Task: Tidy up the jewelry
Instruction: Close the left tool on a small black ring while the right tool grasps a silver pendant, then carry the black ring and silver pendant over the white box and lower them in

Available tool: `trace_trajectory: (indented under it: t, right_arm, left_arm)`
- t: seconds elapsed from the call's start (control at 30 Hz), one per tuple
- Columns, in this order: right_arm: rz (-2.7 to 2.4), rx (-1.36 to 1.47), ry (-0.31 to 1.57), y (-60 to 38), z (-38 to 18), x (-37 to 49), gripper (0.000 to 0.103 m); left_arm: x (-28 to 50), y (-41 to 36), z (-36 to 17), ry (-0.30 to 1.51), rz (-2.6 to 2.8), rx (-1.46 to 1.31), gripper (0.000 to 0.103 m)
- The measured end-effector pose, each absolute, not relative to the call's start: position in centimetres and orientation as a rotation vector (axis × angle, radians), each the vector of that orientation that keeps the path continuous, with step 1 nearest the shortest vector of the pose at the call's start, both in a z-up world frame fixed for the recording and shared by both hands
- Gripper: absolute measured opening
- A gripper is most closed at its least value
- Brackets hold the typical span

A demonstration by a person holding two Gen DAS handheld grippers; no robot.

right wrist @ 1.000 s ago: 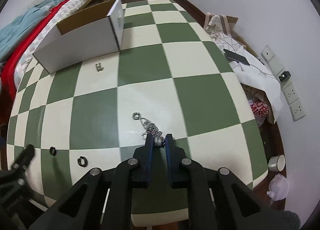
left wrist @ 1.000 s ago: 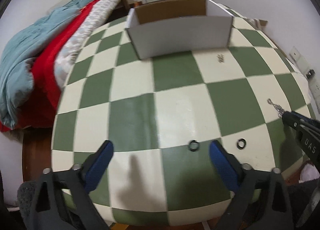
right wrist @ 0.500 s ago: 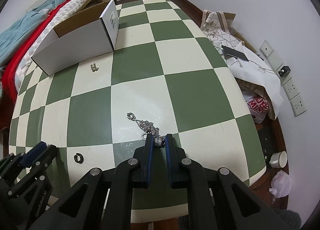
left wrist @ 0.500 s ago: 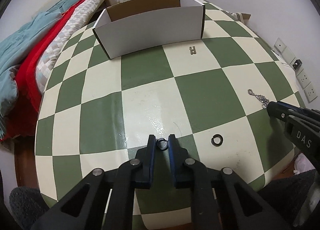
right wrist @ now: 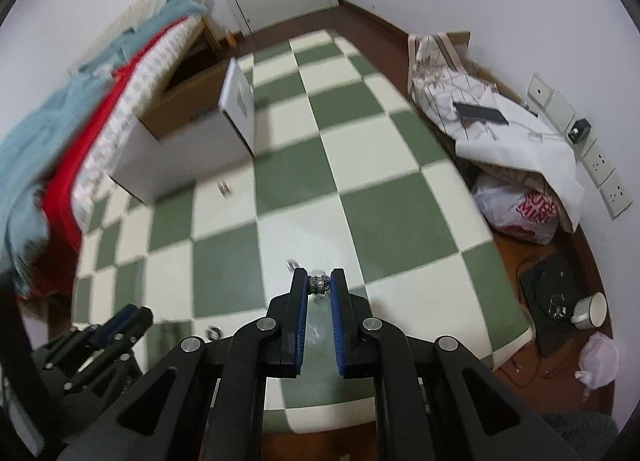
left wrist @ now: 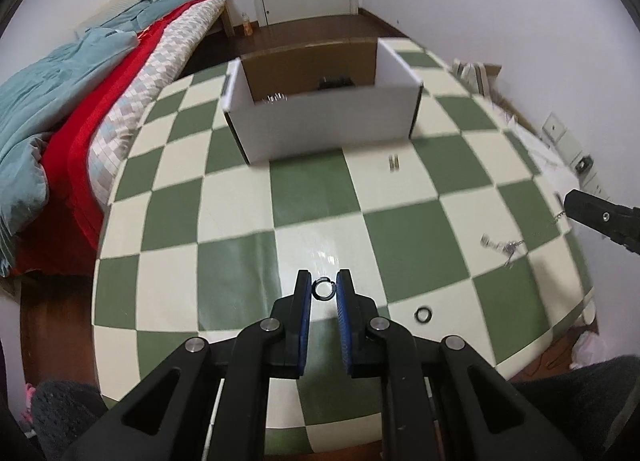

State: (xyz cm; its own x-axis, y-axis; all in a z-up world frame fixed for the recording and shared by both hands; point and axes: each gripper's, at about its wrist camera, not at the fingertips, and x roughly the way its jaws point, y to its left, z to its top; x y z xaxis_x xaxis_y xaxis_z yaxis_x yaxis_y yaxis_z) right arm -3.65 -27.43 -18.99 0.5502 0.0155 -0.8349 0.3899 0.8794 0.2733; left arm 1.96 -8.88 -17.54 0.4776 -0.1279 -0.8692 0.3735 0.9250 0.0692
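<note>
Box (left wrist: 324, 129) interior mostly hidden behind near wall; dark item (left wrist: 335, 81) inside unidentifiable. Small metal piece (left wrist: 394, 163) blurred. Chain (right wrist: 326, 288) largely concealed behind right gripper (right wrist: 320, 284).

Even indoor light, slight motion blur — fisheye warping, dark corners.

Two dark rings (left wrist: 324, 289) (left wrist: 423, 315), one silver chain (left wrist: 505, 248), one small clasp-like piece (left wrist: 394, 162). One white box (left wrist: 328, 129) at the far side. Two grippers (left wrist: 324, 293) (right wrist: 320, 287) near.
</note>
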Motion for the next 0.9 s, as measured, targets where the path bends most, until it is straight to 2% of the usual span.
trace_trajectory:
  t: [0.53,0.9]
  right_arm:
    - [-0.11,0.423,0.807,-27.1,-7.8,-0.2,0.012]
    - [-0.036,0.351,0.72,-25.4,-0.1,7.7,0.012]
  left_arm:
    - [8.1,-8.1,-8.8,0.959,-0.366,0.171,0.01]
    - [16.7,-8.3,-5.0,0.96,-0.361,0.179,0.01]
